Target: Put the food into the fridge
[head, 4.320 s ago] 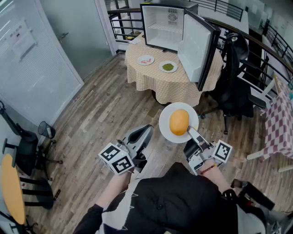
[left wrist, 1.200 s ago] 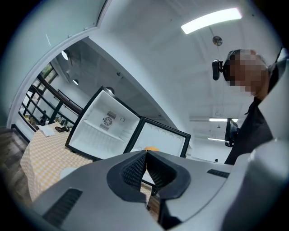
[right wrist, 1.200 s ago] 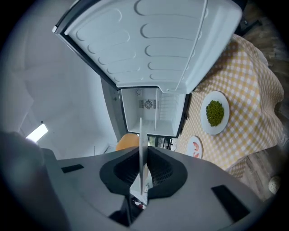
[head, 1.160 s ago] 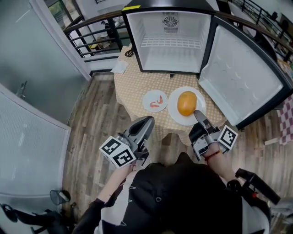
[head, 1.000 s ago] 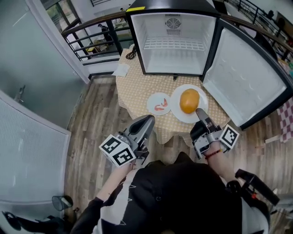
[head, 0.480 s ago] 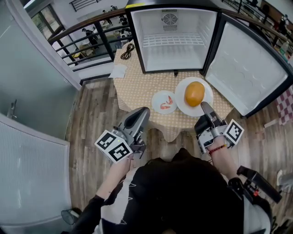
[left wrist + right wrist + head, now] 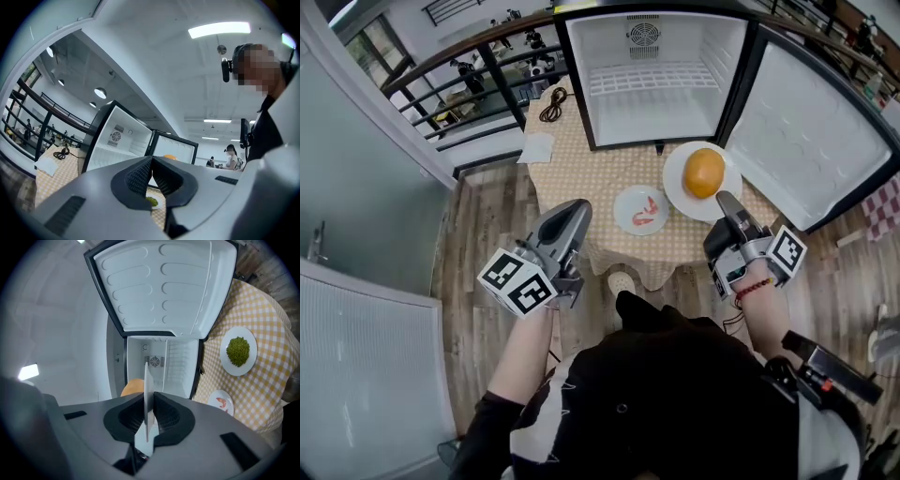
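Observation:
In the head view my right gripper (image 7: 725, 199) is shut on the near rim of a white plate (image 7: 684, 187) that carries an orange bun (image 7: 705, 172). It holds the plate above the right side of the checked tablecloth (image 7: 581, 178), in front of the open, empty fridge (image 7: 652, 84). The right gripper view has the plate (image 7: 147, 394) edge-on between the pads, with the bun (image 7: 132, 386) beside it. A small shrimp plate (image 7: 640, 208) lies on the table, and a plate of green food (image 7: 238, 350) lies beyond it. My left gripper (image 7: 576, 206) hangs shut and empty at the table's near edge.
The fridge door (image 7: 811, 131) stands swung open to the right. A black cable (image 7: 551, 103) and a white paper (image 7: 536, 147) lie on the table's left part. A dark railing (image 7: 478, 75) runs behind, and a glass wall borders the wooden floor (image 7: 478, 244) on the left.
The person has walked up to the table. The plate with the bun has travelled forward and now hangs over the table near the fridge opening. Both grippers kept their state.

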Motion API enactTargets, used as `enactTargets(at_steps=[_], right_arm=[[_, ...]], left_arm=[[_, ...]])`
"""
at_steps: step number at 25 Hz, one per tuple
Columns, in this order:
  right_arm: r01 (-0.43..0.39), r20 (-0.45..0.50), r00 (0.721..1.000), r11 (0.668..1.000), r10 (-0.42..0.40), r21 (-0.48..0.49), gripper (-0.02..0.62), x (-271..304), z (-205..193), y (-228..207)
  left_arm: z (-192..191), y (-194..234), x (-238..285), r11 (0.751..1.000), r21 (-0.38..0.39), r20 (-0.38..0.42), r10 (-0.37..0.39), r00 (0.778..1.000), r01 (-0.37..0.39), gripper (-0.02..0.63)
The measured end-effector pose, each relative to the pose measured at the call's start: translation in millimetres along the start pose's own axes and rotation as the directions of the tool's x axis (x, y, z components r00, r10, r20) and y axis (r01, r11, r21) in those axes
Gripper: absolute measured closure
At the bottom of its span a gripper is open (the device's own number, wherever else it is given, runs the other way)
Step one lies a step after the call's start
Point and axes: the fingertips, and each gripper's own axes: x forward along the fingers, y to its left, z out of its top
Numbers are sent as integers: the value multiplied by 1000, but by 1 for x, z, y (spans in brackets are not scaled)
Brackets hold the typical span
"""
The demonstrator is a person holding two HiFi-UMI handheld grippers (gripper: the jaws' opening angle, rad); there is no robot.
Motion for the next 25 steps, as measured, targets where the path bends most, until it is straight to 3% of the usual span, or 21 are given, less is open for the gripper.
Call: enactTargets(at_steps=[7,18,25], right_arm=[[-4,9,1000,1000,4,13,561,57,6,0],[-6,99,995,1000,4,20,561,167,44,-10],[48,119,992,998,-41,-52,561,236,71,-30]], left_arm=[[3,24,24,999,-24,-15,-45,999,45,592],[7,83,77,992,-13,-112,-129,985,128,592],[5,129,88,991,-3,-131,-134,982,135,592]])
